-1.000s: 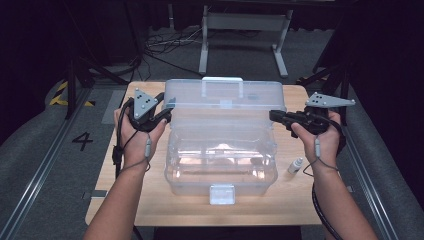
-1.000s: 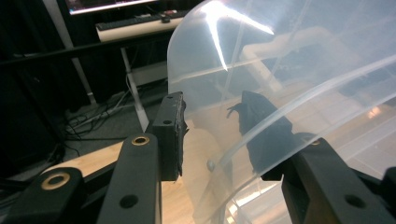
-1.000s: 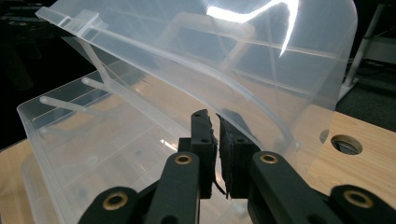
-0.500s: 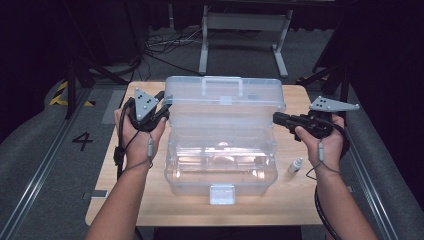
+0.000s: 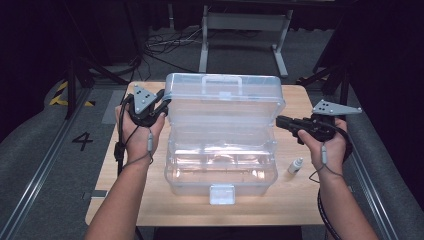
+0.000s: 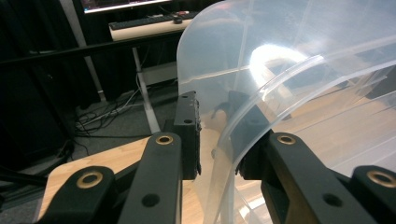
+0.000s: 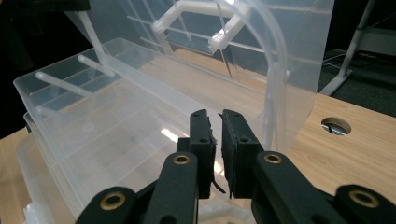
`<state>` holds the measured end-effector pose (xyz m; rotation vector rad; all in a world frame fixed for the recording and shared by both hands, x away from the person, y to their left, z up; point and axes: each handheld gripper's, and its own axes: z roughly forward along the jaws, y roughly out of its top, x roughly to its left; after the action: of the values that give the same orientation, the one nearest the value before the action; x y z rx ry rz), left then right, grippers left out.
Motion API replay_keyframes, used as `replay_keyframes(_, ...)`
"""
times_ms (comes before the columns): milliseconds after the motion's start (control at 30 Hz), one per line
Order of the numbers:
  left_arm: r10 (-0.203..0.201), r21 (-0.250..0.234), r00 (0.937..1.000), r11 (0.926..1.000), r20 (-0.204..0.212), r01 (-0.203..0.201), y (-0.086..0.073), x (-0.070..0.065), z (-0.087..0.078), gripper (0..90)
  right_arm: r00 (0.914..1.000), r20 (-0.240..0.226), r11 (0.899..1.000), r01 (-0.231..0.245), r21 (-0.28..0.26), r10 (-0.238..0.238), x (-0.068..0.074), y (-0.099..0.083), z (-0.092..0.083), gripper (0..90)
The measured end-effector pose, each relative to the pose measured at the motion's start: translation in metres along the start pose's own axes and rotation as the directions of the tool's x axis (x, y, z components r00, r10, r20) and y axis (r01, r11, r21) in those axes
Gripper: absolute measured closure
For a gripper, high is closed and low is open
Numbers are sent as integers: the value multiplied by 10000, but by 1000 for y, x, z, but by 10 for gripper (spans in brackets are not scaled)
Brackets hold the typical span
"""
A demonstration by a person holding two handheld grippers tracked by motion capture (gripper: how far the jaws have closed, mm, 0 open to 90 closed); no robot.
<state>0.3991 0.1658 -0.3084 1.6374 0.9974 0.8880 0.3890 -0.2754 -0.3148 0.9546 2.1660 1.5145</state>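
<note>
The clear plastic box (image 5: 222, 155) sits mid-table with its long side running left to right and its raised lid (image 5: 225, 102) facing me, whose left edge stands between my left claw (image 6: 217, 161) as its jaws have just been closing, while my nearly shut, empty right claw (image 7: 218, 140) waits at the right edge

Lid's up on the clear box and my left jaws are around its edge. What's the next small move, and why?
Probably finish closing the left gripper on the lid edge before swinging it. Its jaws have just been closing, and in the left gripper view the clear wall stands between them, with a gap at the left pad. The right gripper, nearly shut, sits beside the lid's other end, holding nothing.
</note>
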Motion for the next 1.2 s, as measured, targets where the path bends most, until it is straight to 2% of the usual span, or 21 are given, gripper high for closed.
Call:
replay_keyframes(233,-262,57,9996,9996,44,262,2,3,5,746,10000,31,9999,-6,111,6,2,-7,-4,815)
replay_keyframes(300,-513,44,9987,9987,65,513,3,4,8,748,10000,14,9999,-40,111,40,2,-11,-7,811)
replay_keyframes(567,-727,115,9973,9973,21,727,6,6,14,753,10000,68,9995,52,324,-54,5,-21,-20,808)
replay_keyframes(900,-575,-119,9983,9983,-60,574,5,9,24,764,9997,-87,9968,226,766,-220,12,-35,-26,789)
replay_keyframes(967,-445,-51,9990,9990,-63,445,6,10,25,766,9997,-168,9965,217,808,-204,14,-39,-27,789)
replay_keyframes(1200,-397,38,9992,9992,-88,397,8,13,30,770,9981,-467,9927,442,1124,-392,18,-47,-29,760)
